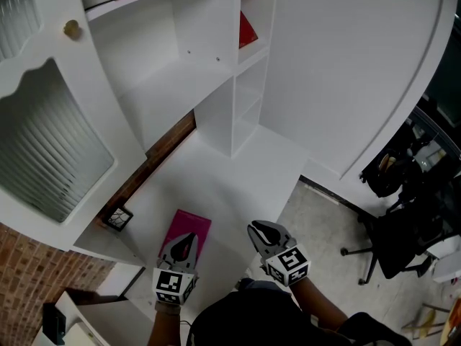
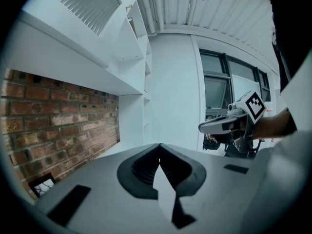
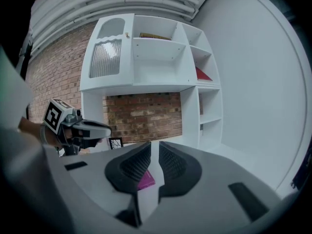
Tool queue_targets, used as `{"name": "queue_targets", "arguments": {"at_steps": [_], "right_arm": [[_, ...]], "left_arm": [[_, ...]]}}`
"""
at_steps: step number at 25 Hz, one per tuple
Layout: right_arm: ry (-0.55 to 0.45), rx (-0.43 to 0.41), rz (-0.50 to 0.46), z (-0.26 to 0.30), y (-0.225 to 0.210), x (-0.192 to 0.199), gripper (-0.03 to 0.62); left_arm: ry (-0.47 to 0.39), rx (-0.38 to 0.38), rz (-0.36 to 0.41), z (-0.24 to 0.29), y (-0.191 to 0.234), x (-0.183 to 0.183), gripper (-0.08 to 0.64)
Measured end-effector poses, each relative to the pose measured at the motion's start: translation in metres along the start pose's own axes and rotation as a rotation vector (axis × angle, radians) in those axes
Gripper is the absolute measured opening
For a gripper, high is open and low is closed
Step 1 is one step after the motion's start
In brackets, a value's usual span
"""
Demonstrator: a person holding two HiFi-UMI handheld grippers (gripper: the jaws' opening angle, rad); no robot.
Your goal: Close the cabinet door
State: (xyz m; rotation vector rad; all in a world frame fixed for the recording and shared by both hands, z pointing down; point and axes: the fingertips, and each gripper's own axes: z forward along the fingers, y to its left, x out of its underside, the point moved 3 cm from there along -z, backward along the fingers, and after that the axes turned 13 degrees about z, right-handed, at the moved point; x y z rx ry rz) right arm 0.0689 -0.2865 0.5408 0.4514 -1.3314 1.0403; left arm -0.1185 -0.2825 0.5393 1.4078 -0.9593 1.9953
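Observation:
The white cabinet [image 3: 161, 57] has one door with ribbed glass [image 1: 50, 150] and a small brass knob [image 1: 70, 28] at its left. In the right gripper view that door [image 3: 105, 57] looks flush with the cabinet's front. Both grippers hover low over the white counter [image 1: 238, 179], well short of the door. My left gripper [image 1: 186, 241] [image 2: 159, 156] has its tips touching, with nothing held. My right gripper [image 1: 261, 229] [image 3: 154, 147] shows a narrow slit between its pads, and nothing is in it.
A pink book [image 1: 189, 231] lies on the counter under the left gripper, with a small black picture frame [image 1: 117, 217] by the brick wall [image 2: 58, 116]. A red book [image 1: 247, 31] stands on a shelf. A dark office chair [image 1: 403, 244] stands on the floor at right.

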Motion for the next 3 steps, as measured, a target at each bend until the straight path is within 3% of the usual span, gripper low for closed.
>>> {"name": "queue_targets", "arguments": {"at_steps": [3], "right_arm": [[-0.001, -0.007, 0.003, 0.0016, -0.0017, -0.0018, 0.055]], "left_arm": [[-0.019, -0.01, 0.009, 0.0036, 0.0001, 0.0012, 0.008]]}}
